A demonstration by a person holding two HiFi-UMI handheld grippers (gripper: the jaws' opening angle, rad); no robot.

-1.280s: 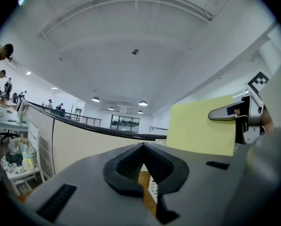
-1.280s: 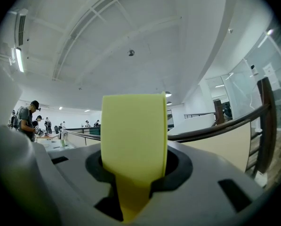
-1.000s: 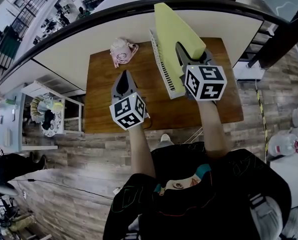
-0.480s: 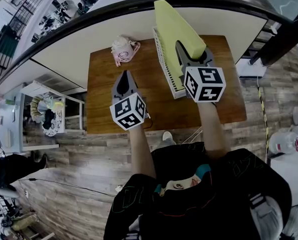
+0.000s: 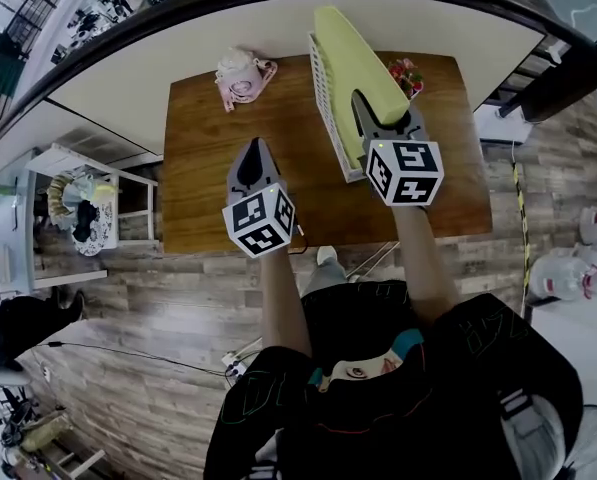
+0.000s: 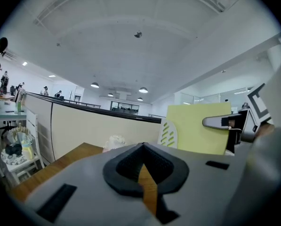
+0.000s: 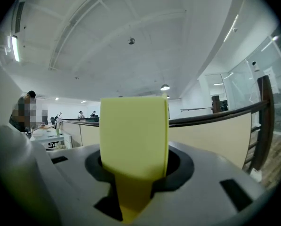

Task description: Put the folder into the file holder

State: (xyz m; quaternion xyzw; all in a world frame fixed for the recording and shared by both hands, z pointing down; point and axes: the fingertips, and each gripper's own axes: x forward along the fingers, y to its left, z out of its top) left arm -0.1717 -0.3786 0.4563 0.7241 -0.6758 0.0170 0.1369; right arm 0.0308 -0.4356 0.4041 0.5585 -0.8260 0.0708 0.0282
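Jaws opening, right tool (image 5: 383, 110) pinches yellow folder (image 5: 353, 58) by its near edge; seemingly light, stiff. Left tool (image 5: 252, 148) clenched, empty.

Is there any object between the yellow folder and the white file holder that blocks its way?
Nothing visible does. The folder stands right at the file holder, with the right gripper on its edge, jaws opening.

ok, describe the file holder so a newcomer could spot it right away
Find the brown table against the cream partition. Right of its centre stands the file holder. It is the only white slotted rack there, with a yellow-green folder standing in it; the pink bundle to its left is small and lumpy.
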